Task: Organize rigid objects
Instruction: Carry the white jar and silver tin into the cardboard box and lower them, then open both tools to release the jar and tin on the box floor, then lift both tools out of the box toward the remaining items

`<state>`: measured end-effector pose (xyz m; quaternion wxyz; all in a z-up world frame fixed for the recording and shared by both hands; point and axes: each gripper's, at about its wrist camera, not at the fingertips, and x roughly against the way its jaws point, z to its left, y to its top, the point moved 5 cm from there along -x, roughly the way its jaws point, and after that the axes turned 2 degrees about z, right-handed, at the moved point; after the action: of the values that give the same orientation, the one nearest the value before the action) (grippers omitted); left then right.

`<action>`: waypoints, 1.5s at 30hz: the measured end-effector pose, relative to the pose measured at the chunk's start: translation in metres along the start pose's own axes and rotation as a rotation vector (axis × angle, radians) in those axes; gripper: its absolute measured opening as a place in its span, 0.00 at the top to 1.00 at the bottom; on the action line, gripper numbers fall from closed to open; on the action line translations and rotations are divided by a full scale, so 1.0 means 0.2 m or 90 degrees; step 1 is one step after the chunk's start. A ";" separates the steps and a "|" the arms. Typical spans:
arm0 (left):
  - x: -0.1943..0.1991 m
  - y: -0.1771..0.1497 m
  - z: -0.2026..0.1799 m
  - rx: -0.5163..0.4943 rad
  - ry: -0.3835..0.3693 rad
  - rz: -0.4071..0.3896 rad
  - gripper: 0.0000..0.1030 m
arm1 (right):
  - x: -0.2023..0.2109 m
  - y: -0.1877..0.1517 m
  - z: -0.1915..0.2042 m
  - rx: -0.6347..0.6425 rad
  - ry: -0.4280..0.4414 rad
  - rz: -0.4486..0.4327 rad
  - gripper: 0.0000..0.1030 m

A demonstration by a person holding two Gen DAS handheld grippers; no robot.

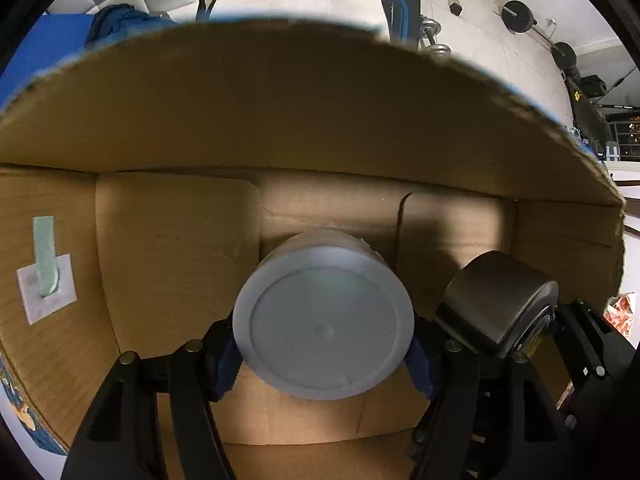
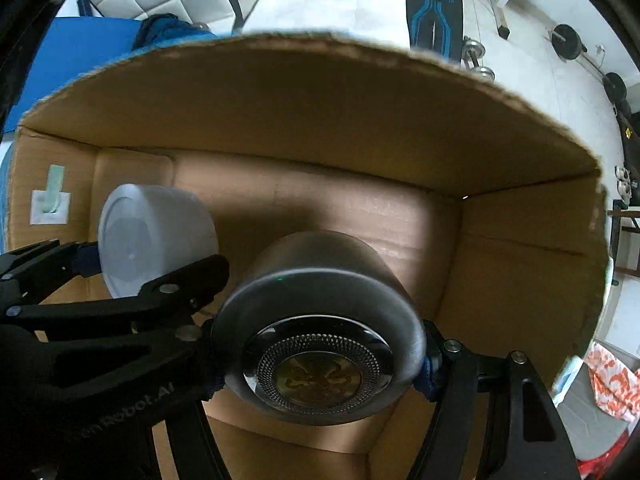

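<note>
Tongs grip cylinders inside corrugated cardboard box [image 1: 280,120]: left [image 1: 324,354] smooth white tub [image 1: 324,320], right [image 2: 320,364] brushed-metal canister [image 2: 320,320] (mesh-ringed end)

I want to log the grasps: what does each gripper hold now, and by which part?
The left gripper holds the white round container by its side wall near the lid. The right gripper holds the metal canister by its sides near the top.

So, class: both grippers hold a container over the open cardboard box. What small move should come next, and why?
Probably lower both a little further until the bases meet the box floor, then open. The left gripper grips the white tub, the right gripper the metal cup, both inside the cardboard box walls.
</note>
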<state>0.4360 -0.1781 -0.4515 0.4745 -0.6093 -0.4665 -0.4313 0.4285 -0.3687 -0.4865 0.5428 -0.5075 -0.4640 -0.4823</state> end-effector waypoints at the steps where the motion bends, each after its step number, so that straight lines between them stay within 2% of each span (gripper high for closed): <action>1: -0.01 0.00 0.00 0.001 0.000 0.003 0.37 | -0.02 0.01 0.00 0.001 0.002 0.004 0.29; 11: -0.04 -0.03 0.04 0.022 0.010 0.046 0.32 | -0.10 -0.03 0.06 -0.001 -0.009 0.032 0.28; 19: 0.10 -0.09 0.02 0.000 0.025 0.026 0.32 | 0.04 -0.17 0.10 -0.002 -0.013 0.015 0.22; 21: 0.15 -0.12 0.02 -0.001 0.018 0.017 0.25 | 0.09 -0.22 0.10 -0.005 -0.020 0.006 0.17; 22: 0.17 -0.14 0.02 0.005 0.015 0.011 0.18 | 0.11 -0.26 0.10 -0.009 -0.028 -0.005 0.07; 23: 0.20 -0.17 0.02 0.010 0.011 0.002 0.13 | 0.14 -0.28 0.10 -0.013 -0.033 -0.016 0.05; 25: 0.27 -0.22 0.03 0.018 0.026 -0.023 0.10 | 0.18 -0.35 0.10 -0.021 -0.041 -0.035 0.04; 28: 0.34 -0.32 0.04 0.015 0.036 -0.060 0.03 | 0.21 -0.47 0.12 -0.034 -0.024 -0.039 0.04; 31: 0.39 -0.41 0.03 0.016 0.029 -0.082 0.02 | 0.23 -0.61 0.15 -0.052 -0.008 -0.045 0.04; 35: 0.46 -0.52 0.12 0.018 0.026 -0.118 0.02 | 0.30 -0.74 0.20 -0.065 0.008 -0.061 0.00; 39: 0.56 -0.64 0.16 0.006 0.054 -0.167 0.02 | 0.39 -0.83 0.20 -0.068 0.005 -0.093 0.00; 40: 0.60 -0.69 0.16 0.005 0.061 -0.181 0.02 | 0.41 -0.80 0.20 -0.069 0.002 -0.099 0.00; 45: 0.69 -0.72 0.09 -0.002 0.097 -0.239 0.02 | 0.58 -0.87 0.17 -0.078 -0.013 -0.154 0.00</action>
<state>0.3227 -0.1213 -0.2968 0.4187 -0.4779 -0.5339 -0.5579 0.2668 -0.3442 -0.3507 0.4437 -0.4850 -0.4970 -0.5666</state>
